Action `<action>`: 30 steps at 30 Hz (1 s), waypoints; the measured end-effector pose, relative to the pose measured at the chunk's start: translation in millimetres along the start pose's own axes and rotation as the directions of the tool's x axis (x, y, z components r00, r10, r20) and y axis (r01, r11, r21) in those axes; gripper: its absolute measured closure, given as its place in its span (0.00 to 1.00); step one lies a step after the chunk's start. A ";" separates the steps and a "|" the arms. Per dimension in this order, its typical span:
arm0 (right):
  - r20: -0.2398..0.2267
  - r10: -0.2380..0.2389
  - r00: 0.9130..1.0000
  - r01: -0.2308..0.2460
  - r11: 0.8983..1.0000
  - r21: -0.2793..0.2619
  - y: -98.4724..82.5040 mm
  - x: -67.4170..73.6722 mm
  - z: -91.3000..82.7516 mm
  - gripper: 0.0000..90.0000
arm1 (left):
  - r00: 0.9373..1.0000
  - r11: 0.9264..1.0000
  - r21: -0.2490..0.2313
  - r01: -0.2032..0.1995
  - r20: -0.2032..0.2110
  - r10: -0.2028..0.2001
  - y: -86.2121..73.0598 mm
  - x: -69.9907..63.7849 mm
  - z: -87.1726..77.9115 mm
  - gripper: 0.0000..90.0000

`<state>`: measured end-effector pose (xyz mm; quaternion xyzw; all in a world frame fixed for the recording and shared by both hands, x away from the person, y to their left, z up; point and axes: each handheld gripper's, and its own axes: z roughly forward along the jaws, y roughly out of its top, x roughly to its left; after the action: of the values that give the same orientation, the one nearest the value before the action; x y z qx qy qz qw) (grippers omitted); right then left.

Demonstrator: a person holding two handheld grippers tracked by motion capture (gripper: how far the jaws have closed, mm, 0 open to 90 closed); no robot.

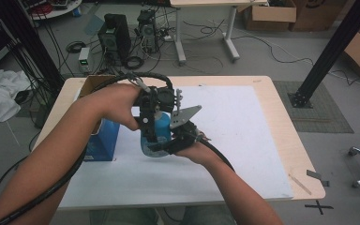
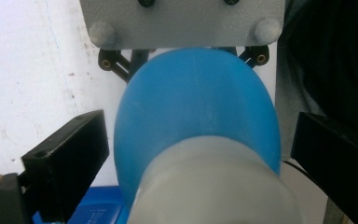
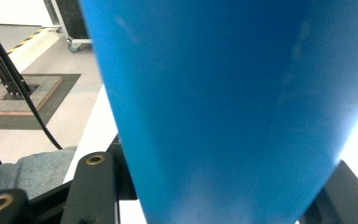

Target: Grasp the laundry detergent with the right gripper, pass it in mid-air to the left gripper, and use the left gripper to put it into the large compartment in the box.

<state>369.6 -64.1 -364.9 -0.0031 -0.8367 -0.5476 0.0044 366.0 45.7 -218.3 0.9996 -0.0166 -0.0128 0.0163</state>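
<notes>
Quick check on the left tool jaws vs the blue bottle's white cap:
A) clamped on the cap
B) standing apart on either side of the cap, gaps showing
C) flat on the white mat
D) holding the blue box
B: in the left gripper view the left tool has its black jaws standing either side of the blue bottle and its white cap, gaps showing on both sides.

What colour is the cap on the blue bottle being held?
The cap is whitish-grey, on the blue bottle; the left gripper view shows it best.
</notes>
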 end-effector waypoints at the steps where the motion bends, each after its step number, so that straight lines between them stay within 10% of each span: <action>1: 0.001 0.001 1.000 -0.001 1.000 0.000 0.0 0.0 0.0 0.49 | 1.000 1.000 0.005 -0.002 -0.001 0.002 0.0 0.3 0.2 0.07; 30: -0.013 0.014 1.000 -0.014 1.000 0.001 0.1 -0.6 1.0 0.49 | 1.000 1.000 0.021 0.003 -0.027 -0.002 -1.8 1.7 3.8 0.30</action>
<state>370.1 -63.2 -365.2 -0.0052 -0.8368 -0.5473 0.0138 367.7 47.3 -222.2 0.9999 -0.0153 0.0010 0.0060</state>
